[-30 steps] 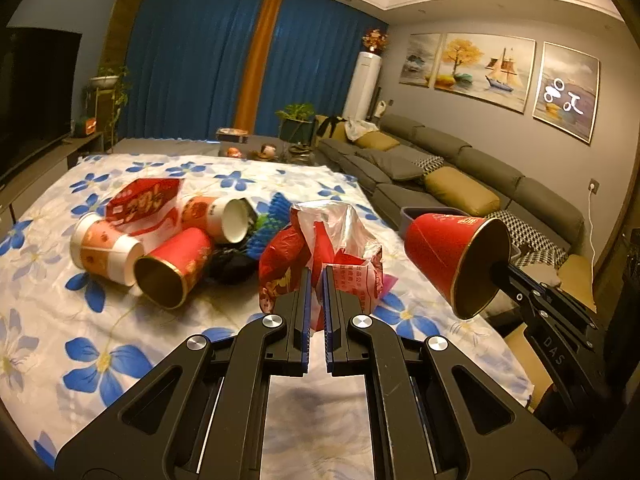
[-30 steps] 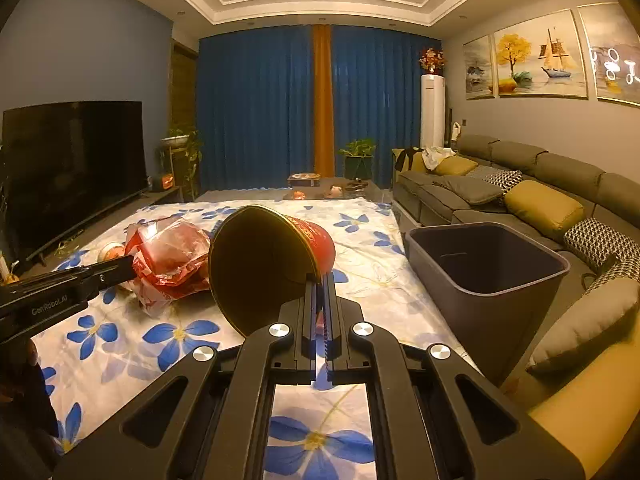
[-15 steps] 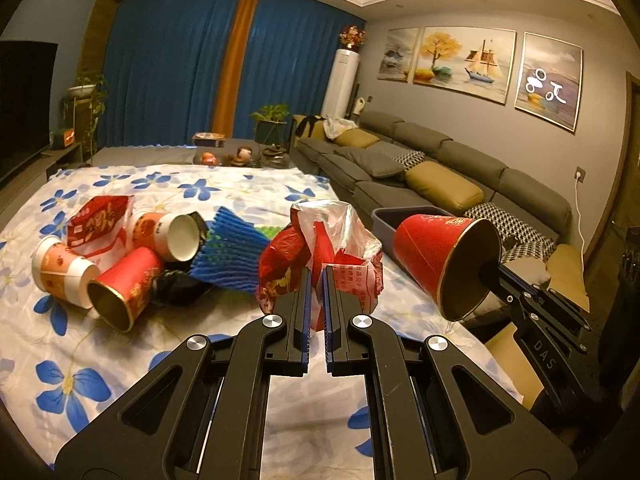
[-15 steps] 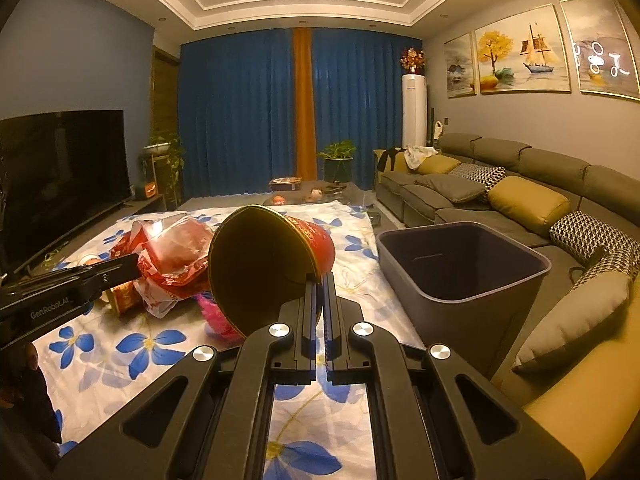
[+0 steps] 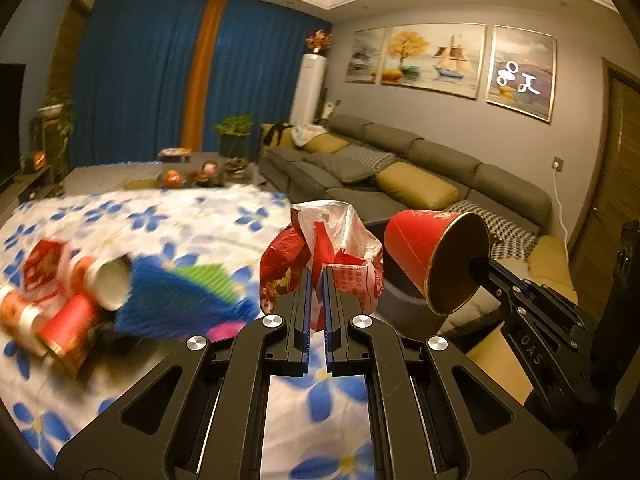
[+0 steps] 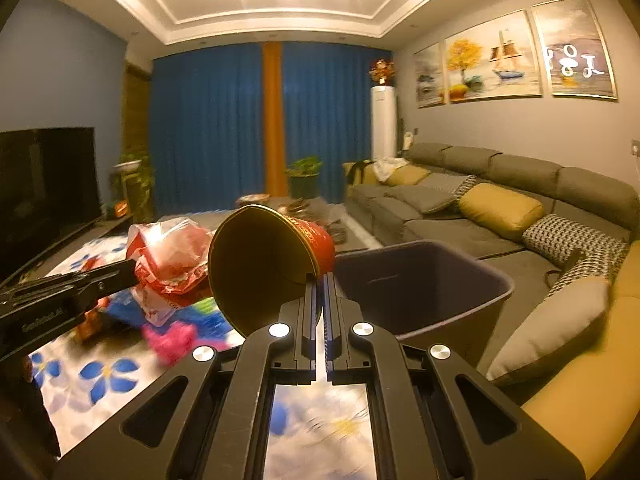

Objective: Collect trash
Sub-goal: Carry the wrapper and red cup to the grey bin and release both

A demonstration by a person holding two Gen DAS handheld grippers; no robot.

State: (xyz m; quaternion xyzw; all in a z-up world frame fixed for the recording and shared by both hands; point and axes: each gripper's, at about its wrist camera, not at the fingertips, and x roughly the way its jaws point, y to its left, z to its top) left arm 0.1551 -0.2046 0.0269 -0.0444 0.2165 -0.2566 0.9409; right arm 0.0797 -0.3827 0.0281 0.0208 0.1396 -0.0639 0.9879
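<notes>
My left gripper [image 5: 317, 276] is shut on a crumpled red and clear plastic wrapper [image 5: 320, 240], held above the flowered cloth. That wrapper [image 6: 172, 256] also hangs at the left of the right wrist view. My right gripper [image 6: 319, 280] is shut on the rim of a red paper cup with a gold inside [image 6: 264, 268], its mouth facing the camera. In the left wrist view the same cup [image 5: 424, 256] sits to the right of the wrapper. A dark grey bin [image 6: 424, 292] stands open just right of the cup, beside the table.
Several red and white cups [image 5: 60, 312], a blue pleated piece [image 5: 180, 300] and a pink scrap [image 6: 172, 336] lie on the flowered tablecloth [image 5: 160, 216]. A grey sofa with yellow cushions [image 6: 500, 208] runs along the right wall. A TV [image 6: 44, 184] stands left.
Both grippers have swung right and slightly up with their loads. The bin now sits closer under the cup, and the pile of cups has slid to the left edge of the left wrist view.
</notes>
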